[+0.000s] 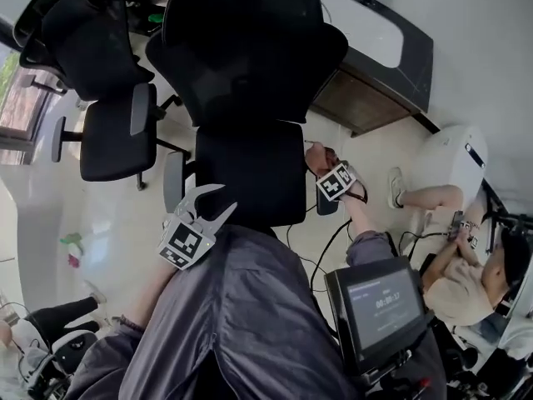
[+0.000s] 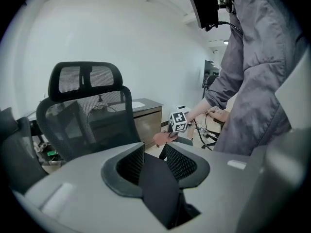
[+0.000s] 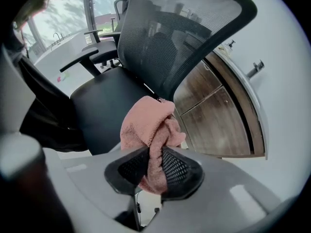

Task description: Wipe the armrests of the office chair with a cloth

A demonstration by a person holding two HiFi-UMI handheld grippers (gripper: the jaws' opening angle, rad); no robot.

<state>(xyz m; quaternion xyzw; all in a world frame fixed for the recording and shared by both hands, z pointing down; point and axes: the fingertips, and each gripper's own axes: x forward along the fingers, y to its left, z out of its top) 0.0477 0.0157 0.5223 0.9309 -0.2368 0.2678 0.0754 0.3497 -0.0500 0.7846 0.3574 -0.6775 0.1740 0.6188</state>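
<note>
Right tongs (image 3: 154, 166) pinch the bunched pink cloth (image 3: 148, 125) at the right edge of the office chair (image 1: 250, 173), just over its armrest (image 1: 326, 204). Left tongs (image 1: 225, 197) are spread, empty. Pressed hard, the unsteadied chair may swivel away, I think.

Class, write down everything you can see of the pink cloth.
The pink cloth looks like soft, fuzzy terry towelling, bunched into a crumpled wad. The right claw is shut on its lower folds, and most of the cloth bulges out beyond the jaws. It is held by the seat of the black office chair, near the backrest. Whether it touches an armrest cannot be told.
</note>
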